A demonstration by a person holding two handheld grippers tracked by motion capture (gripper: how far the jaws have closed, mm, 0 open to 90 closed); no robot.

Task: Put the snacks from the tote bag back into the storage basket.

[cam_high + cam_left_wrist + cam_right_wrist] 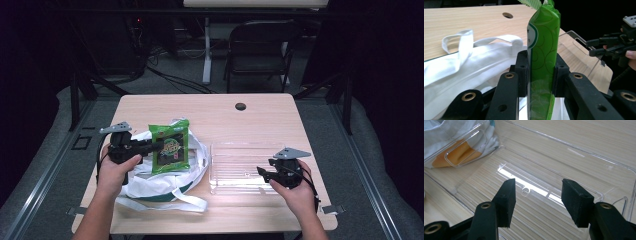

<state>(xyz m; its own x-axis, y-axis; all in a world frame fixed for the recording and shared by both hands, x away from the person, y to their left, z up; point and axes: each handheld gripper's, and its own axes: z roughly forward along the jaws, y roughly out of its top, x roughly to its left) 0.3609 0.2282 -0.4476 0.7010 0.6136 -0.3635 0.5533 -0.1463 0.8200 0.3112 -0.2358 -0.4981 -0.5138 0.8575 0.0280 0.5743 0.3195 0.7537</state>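
A green snack packet (170, 146) is held above a white cloth bag (160, 182) at the table's left. My left gripper (156, 146) is shut on the packet's edge; in the left gripper view both pads press the green packet (543, 50) upright, with the white bag (469, 65) lying below. A clear plastic tray (240, 165) sits at the middle right, empty. My right gripper (262, 172) hovers at the tray's near right rim, open. In the right gripper view its jaws (537, 200) stand apart over the clear tray (564, 152), nothing between them.
The wooden table (250, 120) has a round cable hole (240, 106) near its far edge. A folding chair (260, 50) and cables stand on the floor beyond. The bag's handles (192, 202) trail toward the front edge.
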